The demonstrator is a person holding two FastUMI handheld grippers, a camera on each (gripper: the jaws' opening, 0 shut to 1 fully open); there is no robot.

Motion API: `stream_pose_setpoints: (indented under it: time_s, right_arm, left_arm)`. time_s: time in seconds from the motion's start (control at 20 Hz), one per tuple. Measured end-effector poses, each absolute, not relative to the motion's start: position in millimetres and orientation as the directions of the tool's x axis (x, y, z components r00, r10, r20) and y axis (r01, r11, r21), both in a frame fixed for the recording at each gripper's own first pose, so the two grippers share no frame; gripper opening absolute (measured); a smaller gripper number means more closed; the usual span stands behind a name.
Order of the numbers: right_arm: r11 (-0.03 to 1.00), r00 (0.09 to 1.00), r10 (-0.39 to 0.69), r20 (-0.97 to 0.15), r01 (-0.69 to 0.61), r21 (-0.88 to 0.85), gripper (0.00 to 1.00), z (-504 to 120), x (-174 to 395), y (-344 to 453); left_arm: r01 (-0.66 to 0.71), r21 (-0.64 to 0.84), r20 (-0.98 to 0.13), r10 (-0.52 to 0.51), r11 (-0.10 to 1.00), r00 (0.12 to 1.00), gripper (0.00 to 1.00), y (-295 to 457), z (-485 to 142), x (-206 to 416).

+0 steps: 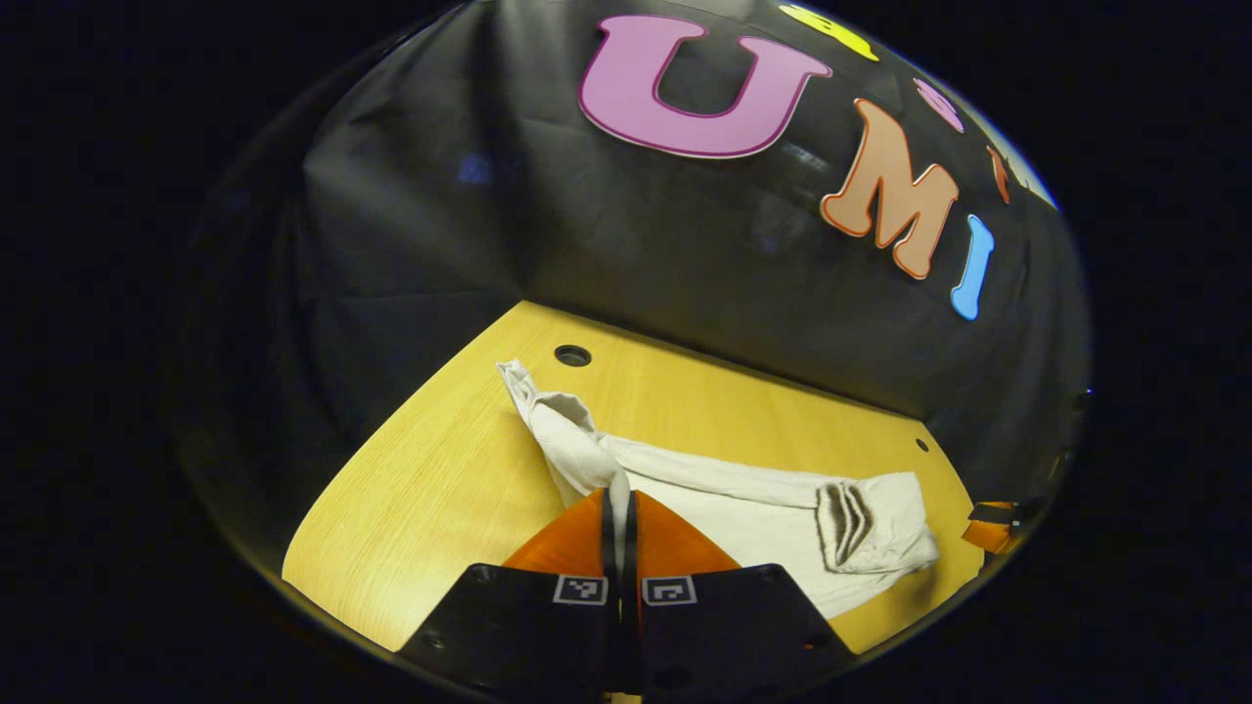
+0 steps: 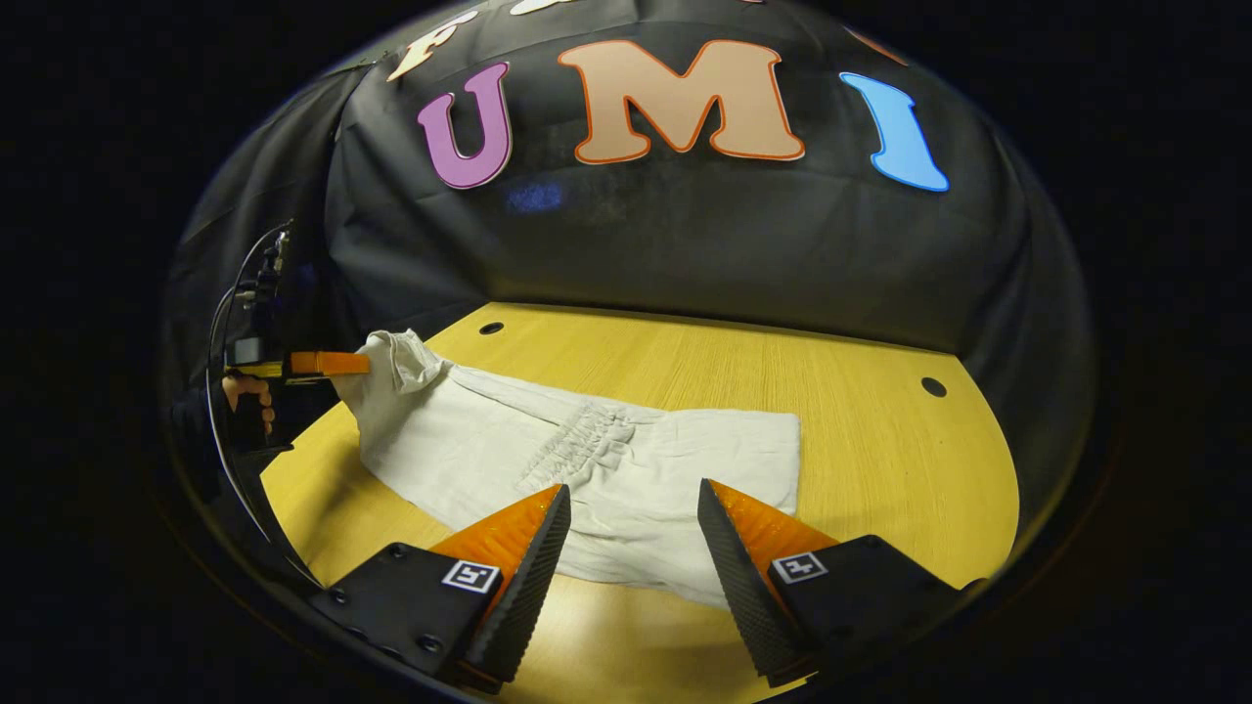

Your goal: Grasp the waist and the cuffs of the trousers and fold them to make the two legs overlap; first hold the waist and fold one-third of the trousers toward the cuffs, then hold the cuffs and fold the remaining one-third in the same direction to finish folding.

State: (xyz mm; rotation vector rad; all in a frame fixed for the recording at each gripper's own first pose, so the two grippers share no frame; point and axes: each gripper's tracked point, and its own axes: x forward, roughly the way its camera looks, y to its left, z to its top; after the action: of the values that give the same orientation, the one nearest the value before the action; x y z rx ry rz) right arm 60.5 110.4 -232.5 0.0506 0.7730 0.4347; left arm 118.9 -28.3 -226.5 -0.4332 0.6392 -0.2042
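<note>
White trousers (image 1: 743,508) lie along the wooden table (image 1: 440,489), with the waist part folded over onto the legs; its gathered elastic band (image 2: 587,440) faces up. My left gripper (image 1: 618,499) is shut on the cuff end, and a strip of cloth rises between its fingers. In the right gripper view the left gripper (image 2: 337,364) holds that cuff end (image 2: 396,357) lifted off the table at the far left, with a hand (image 2: 245,391) behind it. My right gripper (image 2: 634,494) stands open just above the folded end of the trousers (image 2: 685,469), touching nothing.
The table (image 2: 880,469) has small round holes (image 2: 932,386) near its back edge, one (image 1: 572,355) close to the cuffs. Black cloth walls close in behind and at the left. A cable (image 2: 220,323) loops beside the left gripper. Bare wood lies to the right of the trousers.
</note>
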Motion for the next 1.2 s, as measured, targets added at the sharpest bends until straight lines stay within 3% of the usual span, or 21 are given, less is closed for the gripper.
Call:
stream_pose_setpoints:
  time_s: [0.6,0.65,0.7,0.75,0.85,0.9,0.95,1.0,1.2]
  right_arm:
    - [0.934,0.666,0.355,-0.656,-0.287,0.215,0.86,-230.9,55.4,34.3]
    - [0.935,0.669,0.351,-0.655,-0.282,0.213,0.79,-230.5,56.1,29.1]
    - [0.937,0.671,0.348,-0.654,-0.277,0.214,0.79,-230.4,55.6,24.1]
    - [0.938,0.673,0.345,-0.654,-0.272,0.215,0.86,-230.3,55.6,19.7]
    - [0.94,0.678,0.339,-0.653,-0.263,0.215,0.86,-230.5,55.5,10.5]
    - [0.941,0.679,0.337,-0.652,-0.259,0.216,0.79,-229.7,54.2,5.3]
    - [0.943,0.68,0.333,-0.653,-0.255,0.215,0.79,-229.5,54.6,1.5]
    - [0.944,0.683,0.33,-0.652,-0.251,0.214,0.86,-230.0,55.2,-2.5]
    - [0.949,0.688,0.314,-0.654,-0.223,0.221,0.86,-231.5,53.8,-20.0]
  left_arm:
    - [0.21,-0.473,-0.425,-0.43,0.856,0.797,0.0,-137.6,-149.3,136.9]
    - [0.222,-0.474,-0.421,-0.44,0.852,0.793,0.0,-146.6,-144.6,137.7]
    - [0.237,-0.476,-0.413,-0.454,0.847,0.789,0.0,-156.0,-140.6,136.5]
    - [0.254,-0.476,-0.405,-0.466,0.842,0.786,0.0,-165.6,-134.7,137.3]
    - [0.289,-0.471,-0.391,-0.491,0.833,0.778,0.0,-186.3,-126.0,139.1]
    - [0.305,-0.466,-0.389,-0.503,0.83,0.772,0.0,-196.7,-123.7,139.9]
    - [0.321,-0.462,-0.39,-0.515,0.827,0.764,0.0,-206.6,-121.5,139.6]
    - [0.338,-0.461,-0.388,-0.529,0.821,0.755,0.0,-216.8,-119.2,138.6]
    - [0.41,-0.464,-0.362,-0.591,0.785,0.721,0.0,-264.9,-103.7,138.8]
